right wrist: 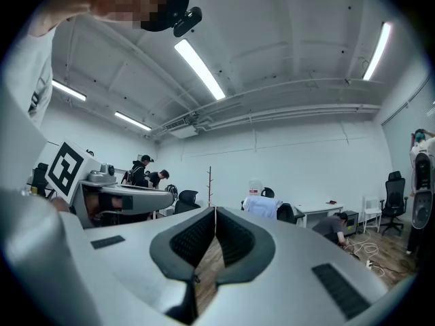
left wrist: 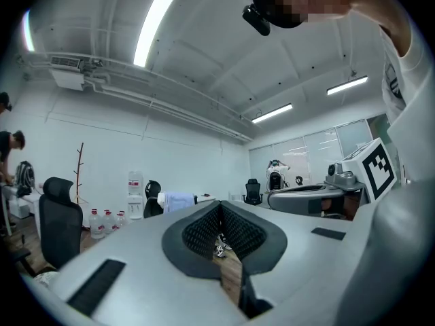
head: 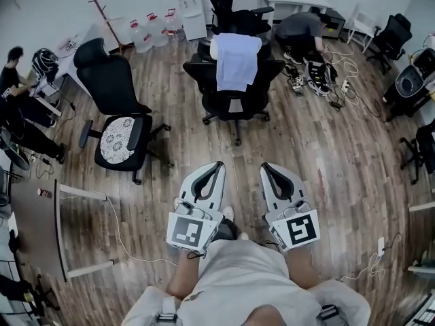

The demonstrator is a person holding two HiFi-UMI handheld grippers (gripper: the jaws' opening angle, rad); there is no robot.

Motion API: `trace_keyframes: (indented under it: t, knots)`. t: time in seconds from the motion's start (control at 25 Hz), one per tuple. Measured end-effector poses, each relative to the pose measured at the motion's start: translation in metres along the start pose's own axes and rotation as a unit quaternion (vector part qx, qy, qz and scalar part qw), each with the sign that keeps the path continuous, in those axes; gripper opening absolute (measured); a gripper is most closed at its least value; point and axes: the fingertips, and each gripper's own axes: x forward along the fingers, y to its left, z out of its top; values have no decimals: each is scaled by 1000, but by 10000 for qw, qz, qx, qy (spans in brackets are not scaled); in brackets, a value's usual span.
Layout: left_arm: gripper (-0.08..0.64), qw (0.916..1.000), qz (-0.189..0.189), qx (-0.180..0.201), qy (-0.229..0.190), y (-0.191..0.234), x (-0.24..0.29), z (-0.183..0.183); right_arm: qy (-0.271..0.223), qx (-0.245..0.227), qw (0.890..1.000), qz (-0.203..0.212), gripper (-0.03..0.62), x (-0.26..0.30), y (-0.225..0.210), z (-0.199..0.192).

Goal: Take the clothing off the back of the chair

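- Black office chair [head: 234, 90] standing well ahead on wood floor [head: 326, 155]. Castors risking roll or swivel under pull.
- Light-blue garment [head: 238, 60] hanging draped over chair back. Sideways drag risking snag on backrest.
- Left gripper [head: 217, 164] and right gripper [head: 264, 166] pointing at chair, jaws pressed together, gripping nothing. Arriving unopened risking shoving cloth to floor.

L gripper [left wrist: 219, 212] jaws closed, empty; pale clothing [left wrist: 179, 201] on far chair [left wrist: 153, 208].

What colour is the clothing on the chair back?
The clothing is pale blue, clearest in the head view.
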Motion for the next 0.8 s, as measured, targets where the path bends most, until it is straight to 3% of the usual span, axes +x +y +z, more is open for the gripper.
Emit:
trace_keyframes:
  t: [0.8]
  knots:
    - [15, 9991, -431, -6, 16, 90, 73, 0, 37, -96, 9992, -375, 20, 112, -23, 5]
